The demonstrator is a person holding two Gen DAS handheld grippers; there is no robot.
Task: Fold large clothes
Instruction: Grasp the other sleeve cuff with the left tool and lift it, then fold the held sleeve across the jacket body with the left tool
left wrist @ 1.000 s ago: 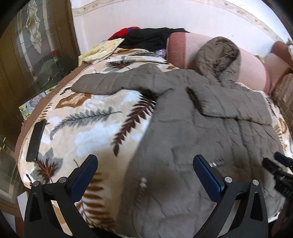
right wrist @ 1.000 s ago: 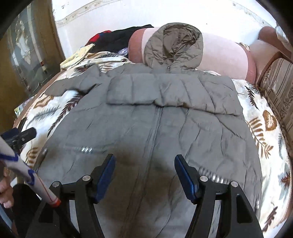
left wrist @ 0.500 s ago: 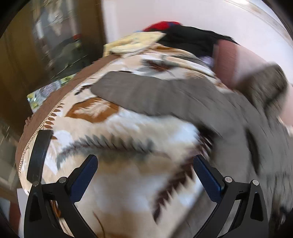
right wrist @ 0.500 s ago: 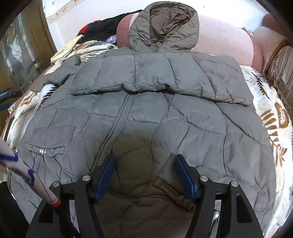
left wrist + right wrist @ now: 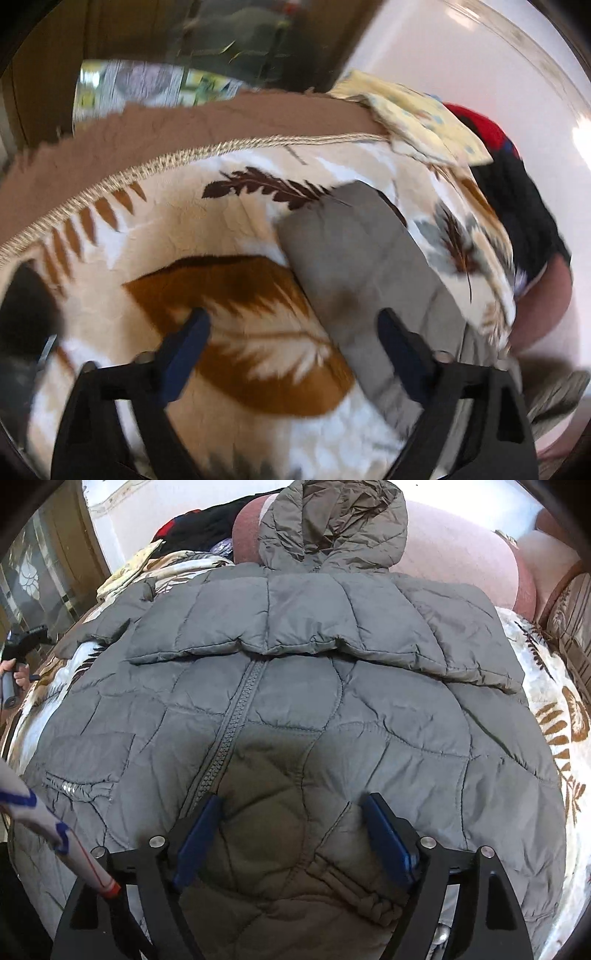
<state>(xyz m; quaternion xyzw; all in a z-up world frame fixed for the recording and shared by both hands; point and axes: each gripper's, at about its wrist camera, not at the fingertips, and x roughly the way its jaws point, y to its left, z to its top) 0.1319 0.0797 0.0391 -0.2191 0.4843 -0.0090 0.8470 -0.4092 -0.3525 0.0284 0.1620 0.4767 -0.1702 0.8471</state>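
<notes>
Claws working over a jacket on the bed.
Right claw (image 5: 291,830) is opening, pads apart over the jacket (image 5: 295,686) by its zipper (image 5: 236,720); left claw (image 5: 291,339) is closing, empty, beside the sleeve (image 5: 354,258) on the blanket (image 5: 184,236).

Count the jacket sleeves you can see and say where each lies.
2. One sleeve is folded across the jacket's chest; the other sleeve stretches sideways over the leaf-print blanket.
</notes>
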